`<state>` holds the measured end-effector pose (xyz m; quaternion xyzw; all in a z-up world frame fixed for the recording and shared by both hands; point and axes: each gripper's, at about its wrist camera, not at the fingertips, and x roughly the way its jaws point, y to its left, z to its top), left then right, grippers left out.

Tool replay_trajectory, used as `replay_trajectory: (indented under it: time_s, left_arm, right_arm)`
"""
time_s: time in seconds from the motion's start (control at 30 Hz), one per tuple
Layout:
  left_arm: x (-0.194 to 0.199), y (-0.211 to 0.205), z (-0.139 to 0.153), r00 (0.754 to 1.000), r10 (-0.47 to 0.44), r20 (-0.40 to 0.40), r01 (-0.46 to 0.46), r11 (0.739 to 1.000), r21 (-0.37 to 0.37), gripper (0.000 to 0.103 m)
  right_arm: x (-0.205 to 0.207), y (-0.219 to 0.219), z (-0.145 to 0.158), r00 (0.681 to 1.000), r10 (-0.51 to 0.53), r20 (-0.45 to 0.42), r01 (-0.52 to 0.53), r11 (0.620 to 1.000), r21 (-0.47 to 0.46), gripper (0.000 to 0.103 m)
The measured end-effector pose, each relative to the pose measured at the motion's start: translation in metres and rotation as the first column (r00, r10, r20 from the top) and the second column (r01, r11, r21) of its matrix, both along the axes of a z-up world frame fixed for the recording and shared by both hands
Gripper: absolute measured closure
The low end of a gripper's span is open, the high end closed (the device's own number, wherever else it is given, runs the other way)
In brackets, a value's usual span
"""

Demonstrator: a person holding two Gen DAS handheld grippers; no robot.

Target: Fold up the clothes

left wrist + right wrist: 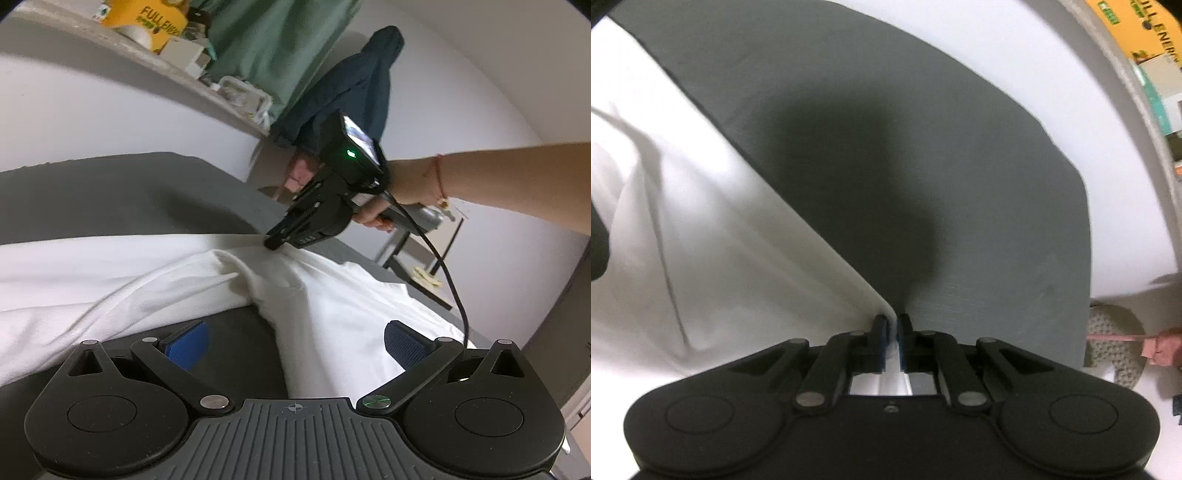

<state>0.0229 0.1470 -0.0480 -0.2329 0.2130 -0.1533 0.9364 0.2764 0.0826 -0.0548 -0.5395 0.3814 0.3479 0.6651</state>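
Right gripper (892,328) is pinched on the far edge of the white cotton garment (332,302), spread across the dark grey table (110,192); left gripper (295,343), jaws wide and empty, hovers over the cloth's near side.
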Motion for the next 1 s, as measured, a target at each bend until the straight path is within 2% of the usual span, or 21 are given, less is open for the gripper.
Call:
replay_trajectory:
  time_s: [0.03,0.1,0.17,0.3,0.4,0.47,0.53,0.57,0.6,0.63,0.7,0.77,0.87,0.93,1.0]
  left_arm:
    - [0.001,0.001,0.000,1.000,0.011,-0.003,-0.011,1.000,-0.001,0.000]
    - [0.001,0.005,-0.001,0.999,0.035,-0.007,-0.035,0.999,-0.007,0.000]
    - [0.001,0.009,-0.001,0.998,0.061,-0.009,-0.061,0.998,-0.018,0.000]
    - [0.000,0.017,0.005,0.994,0.112,0.013,-0.112,0.993,-0.040,0.000]
    - [-0.006,0.026,0.014,0.987,0.153,0.052,-0.149,0.987,-0.067,0.000]
    - [-0.012,0.031,0.020,0.979,0.186,0.084,-0.180,0.981,-0.071,0.000]
    - [-0.017,0.036,0.025,0.967,0.230,0.106,-0.225,0.973,-0.061,0.000]
    - [-0.020,0.038,0.027,0.960,0.253,0.117,-0.248,0.967,-0.055,0.000]
    - [-0.023,0.041,0.030,0.953,0.276,0.125,-0.271,0.961,-0.055,0.000]
    - [-0.027,0.045,0.032,0.944,0.302,0.130,-0.296,0.953,-0.060,0.000]
    - [-0.035,0.052,0.035,0.926,0.351,0.138,-0.344,0.936,-0.072,0.000]
    - [-0.041,0.057,0.038,0.908,0.397,0.133,-0.390,0.918,-0.075,0.000]
    - [-0.046,0.063,0.037,0.888,0.451,0.088,-0.443,0.891,-0.097,0.000]
    - [-0.052,0.065,0.038,0.884,0.463,0.066,-0.454,0.884,-0.115,0.000]
    - [-0.059,0.062,0.041,0.884,0.463,0.064,-0.456,0.885,-0.094,0.000]
  right_arm:
    - [-0.003,0.000,0.001,1.000,-0.005,0.015,0.005,1.000,0.004,0.088]
    - [-0.010,-0.003,0.011,0.999,-0.032,0.022,0.031,0.998,0.056,0.065]
    - [-0.023,-0.002,0.025,0.998,-0.059,0.037,0.053,0.988,0.144,0.054]
    - [-0.071,-0.013,0.055,0.992,-0.107,0.064,0.080,0.940,0.332,0.046]
    - [-0.099,-0.019,0.080,0.979,-0.190,0.070,0.139,0.883,0.448,0.041]
    - [-0.114,-0.045,0.102,0.956,-0.290,0.053,0.216,0.810,0.546,0.038]
    - [-0.128,-0.068,0.122,0.918,-0.395,0.028,0.290,0.721,0.629,0.028]
    - [-0.133,-0.072,0.130,0.894,-0.448,0.018,0.326,0.677,0.659,0.015]
    - [-0.138,-0.077,0.137,0.866,-0.500,0.005,0.360,0.630,0.688,0.008]
    - [-0.147,-0.084,0.152,0.843,-0.537,-0.034,0.392,0.571,0.721,0.006]
    - [-0.186,-0.097,0.179,0.816,-0.556,-0.159,0.456,0.449,0.768,0.000]
    - [-0.195,-0.096,0.204,0.782,-0.549,-0.295,0.533,0.345,0.772,0.000]
    - [-0.234,-0.101,0.248,0.705,-0.515,-0.488,0.649,0.192,0.736,0.000]
    - [-0.276,-0.109,0.275,0.643,-0.529,-0.554,0.707,0.131,0.695,0.000]
    - [-0.309,-0.106,0.298,0.587,-0.559,-0.586,0.747,0.096,0.658,0.000]
